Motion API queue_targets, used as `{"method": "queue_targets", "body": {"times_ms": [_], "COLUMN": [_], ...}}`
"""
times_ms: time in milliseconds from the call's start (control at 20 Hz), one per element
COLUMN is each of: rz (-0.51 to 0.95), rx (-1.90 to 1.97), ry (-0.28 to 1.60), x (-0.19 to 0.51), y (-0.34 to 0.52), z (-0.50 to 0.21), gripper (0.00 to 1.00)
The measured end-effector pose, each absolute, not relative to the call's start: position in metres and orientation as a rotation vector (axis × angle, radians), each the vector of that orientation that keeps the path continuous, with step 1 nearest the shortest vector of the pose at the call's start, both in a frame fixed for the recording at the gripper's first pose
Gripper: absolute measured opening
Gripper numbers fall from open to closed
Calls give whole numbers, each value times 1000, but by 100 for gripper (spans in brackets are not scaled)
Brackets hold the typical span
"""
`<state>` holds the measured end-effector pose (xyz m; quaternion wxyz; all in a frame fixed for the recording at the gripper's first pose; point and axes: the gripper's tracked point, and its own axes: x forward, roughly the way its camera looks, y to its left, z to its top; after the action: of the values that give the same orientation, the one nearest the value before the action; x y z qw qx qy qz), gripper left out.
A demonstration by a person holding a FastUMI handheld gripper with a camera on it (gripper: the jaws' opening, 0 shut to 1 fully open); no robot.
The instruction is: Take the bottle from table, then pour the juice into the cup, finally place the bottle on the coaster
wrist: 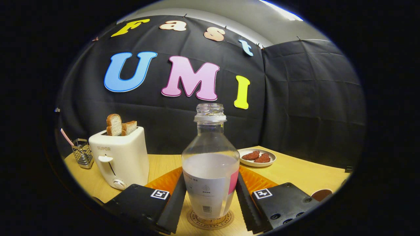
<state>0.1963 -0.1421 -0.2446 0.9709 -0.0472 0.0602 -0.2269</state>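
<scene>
Wooden and pale, the desk carries all the things in front of the black cloth wall. On its far left part stands a cream toaster with two slices of bread sticking up from its slots, and just beside it, further left, is a small wire basket with a striped straw leaning out. An orange mat lies flat behind the bottle. The clear plastic bottle stands upright between the two fingers, without cap, about half full of a cloudy whitish liquid, with a paper label around its lower part. Its base rests on a round coaster, which lies on the desk between the fingers. The gripper has its fingers apart, one on each side of the bottle; they stand very near to its lower body, but I cannot tell if they touch it. Beyond the bottle to the right is a small white plate with two reddish-brown pieces of food on it. Near the right finger, a brown cup is partly visible.
</scene>
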Motion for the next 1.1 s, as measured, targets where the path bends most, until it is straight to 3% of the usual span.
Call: {"method": "queue_targets", "body": {"times_ms": [750,800,900,1100], "rz": [-471,-467,-462,-457], "rx": [-47,-46,-38,-14], "ry": [161,163,166,173], "x": [193,192,189,178], "y": [-147,-145,-144,-142], "z": [-273,-273,-274,-273], "gripper": [79,81,100,97]}}
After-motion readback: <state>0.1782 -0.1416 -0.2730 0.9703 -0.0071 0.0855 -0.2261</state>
